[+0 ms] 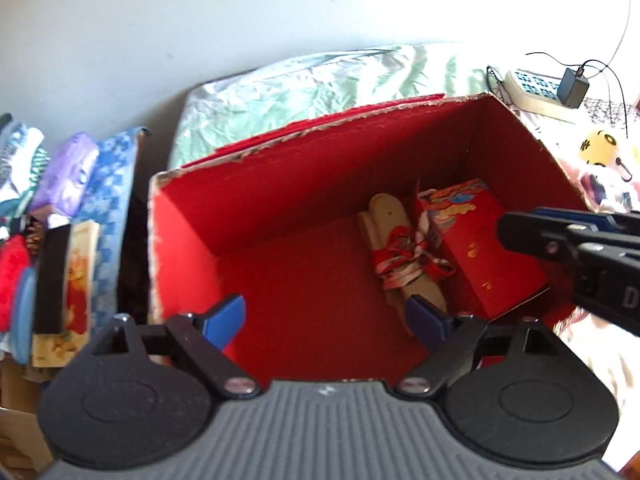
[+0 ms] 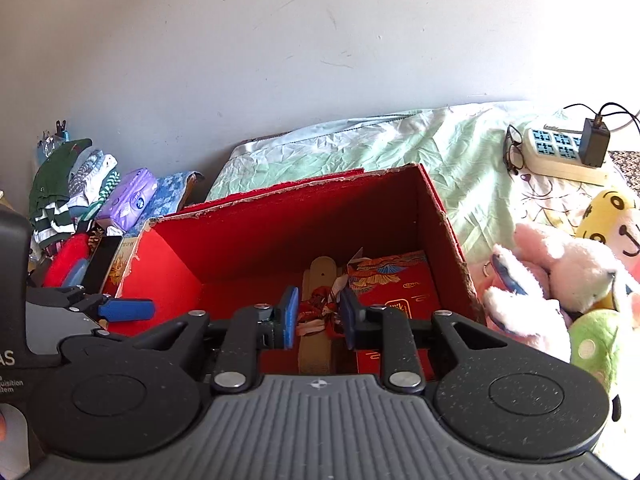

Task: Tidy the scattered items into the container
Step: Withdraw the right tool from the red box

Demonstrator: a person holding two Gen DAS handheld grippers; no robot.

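An open red cardboard box (image 1: 248,216) (image 2: 256,248) stands on the bed. Inside lie a beige strip tied with a red-white ribbon (image 1: 400,256) (image 2: 320,312) and a red patterned packet (image 1: 480,248) (image 2: 392,280). My left gripper (image 1: 324,320) is open and empty over the box's near side. My right gripper (image 2: 318,318) is open partway above the ribbon-tied strip, with nothing held; it also shows in the left wrist view (image 1: 520,232) at the box's right rim. The left gripper's blue finger (image 2: 128,309) shows in the right wrist view.
Plush toys (image 2: 560,280) lie right of the box. A power strip with a charger (image 2: 568,152) and glasses (image 2: 514,152) lie behind on the green sheet (image 2: 400,144). Folded clothes, a purple tissue pack (image 2: 132,198) and books (image 1: 68,288) are stacked left of the box.
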